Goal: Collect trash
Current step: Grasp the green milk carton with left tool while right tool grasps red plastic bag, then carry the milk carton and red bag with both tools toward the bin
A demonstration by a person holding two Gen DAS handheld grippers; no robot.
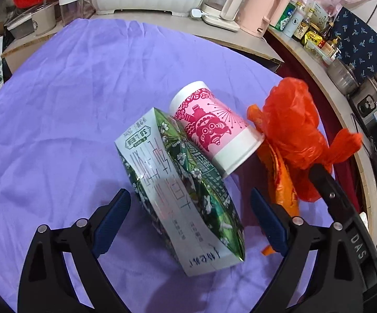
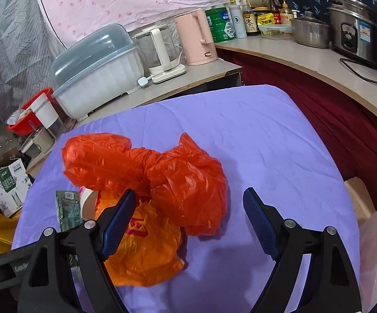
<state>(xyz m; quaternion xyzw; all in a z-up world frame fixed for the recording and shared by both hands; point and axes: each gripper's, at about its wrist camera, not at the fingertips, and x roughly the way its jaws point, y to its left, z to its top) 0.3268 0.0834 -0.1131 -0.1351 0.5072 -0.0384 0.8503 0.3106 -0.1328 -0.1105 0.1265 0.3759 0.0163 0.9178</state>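
We've got the left gripper (image 1: 189, 217) with its jaws spread wide, and the green-and-white carton (image 1: 178, 190) lies tilted between the blue pads (image 1: 110, 224), neither pad pressing on it. Nothing is gripped there. Just past the carton's far end, a pink paper cup (image 1: 211, 127) lies on its side, its base toward the carton and touching it, its rim toward the red plastic bag (image 1: 292, 135). That bag sits crumpled just beside the cup, with an orange bag (image 1: 283, 190) partly under it.

Over on our right gripper (image 2: 189, 212), the jaws stand wide as well, holding nothing. The red bag (image 2: 178, 174) bulges up between the fingertips, and the left pad (image 2: 118, 224) hovers over the orange bag (image 2: 146, 255), which carries red lettering and lies flat beneath. Whether that pad touches the plastic, we can't tell. To the left of it we glimpse the cup's rim (image 2: 88, 203) and a corner of the carton (image 2: 67, 208).

Everything rests on the purple cloth (image 2: 266, 143) covering the table. Beyond it, a counter holds a pink kettle (image 2: 197, 36), a glass kettle (image 2: 159, 49) and a covered dish rack (image 2: 97, 70).
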